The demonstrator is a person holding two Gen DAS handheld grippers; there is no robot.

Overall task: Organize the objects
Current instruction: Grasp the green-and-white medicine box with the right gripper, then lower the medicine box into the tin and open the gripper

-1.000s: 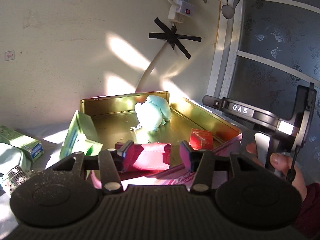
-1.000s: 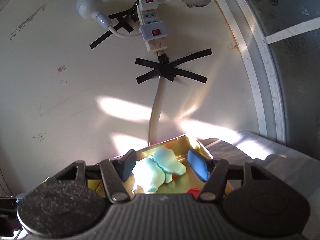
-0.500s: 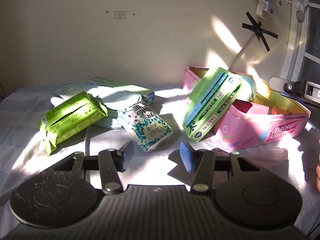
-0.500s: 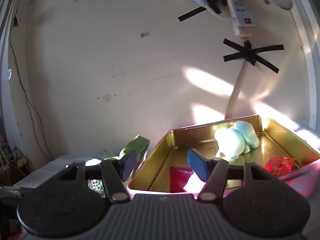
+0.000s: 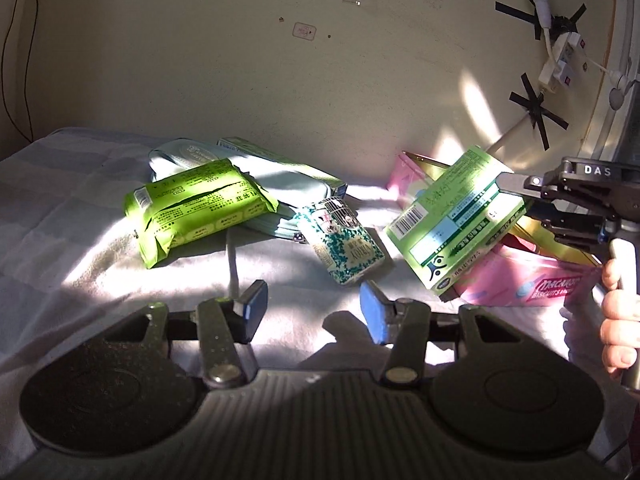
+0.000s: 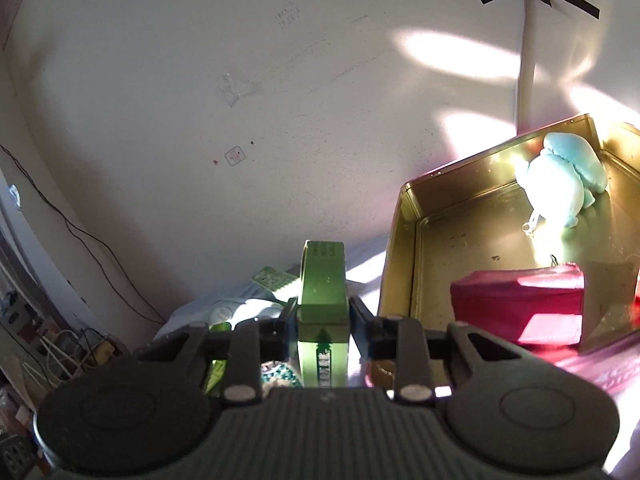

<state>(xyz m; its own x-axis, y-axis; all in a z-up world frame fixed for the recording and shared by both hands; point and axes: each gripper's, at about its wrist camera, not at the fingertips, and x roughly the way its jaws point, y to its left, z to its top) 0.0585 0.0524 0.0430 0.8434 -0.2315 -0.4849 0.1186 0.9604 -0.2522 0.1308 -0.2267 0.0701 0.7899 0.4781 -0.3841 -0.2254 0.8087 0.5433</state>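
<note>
Green box [image 6: 323, 308], flat glossy cardboard: we are clamping it edgewise in the right gripper [image 6: 323, 322] beside the gold-lined tin [image 6: 404, 240]. We are holding the left gripper [image 5: 312, 308] wide, gripping nothing.

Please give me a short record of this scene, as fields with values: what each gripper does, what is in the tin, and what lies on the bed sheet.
left gripper: open, empty, above the sheet
right gripper: shut on green box, beside the tin
tin: pink outside, gold inside; holds blue plush toy and red pouch
on sheet: lime green pack, patterned small box, pale blue pouch
</note>
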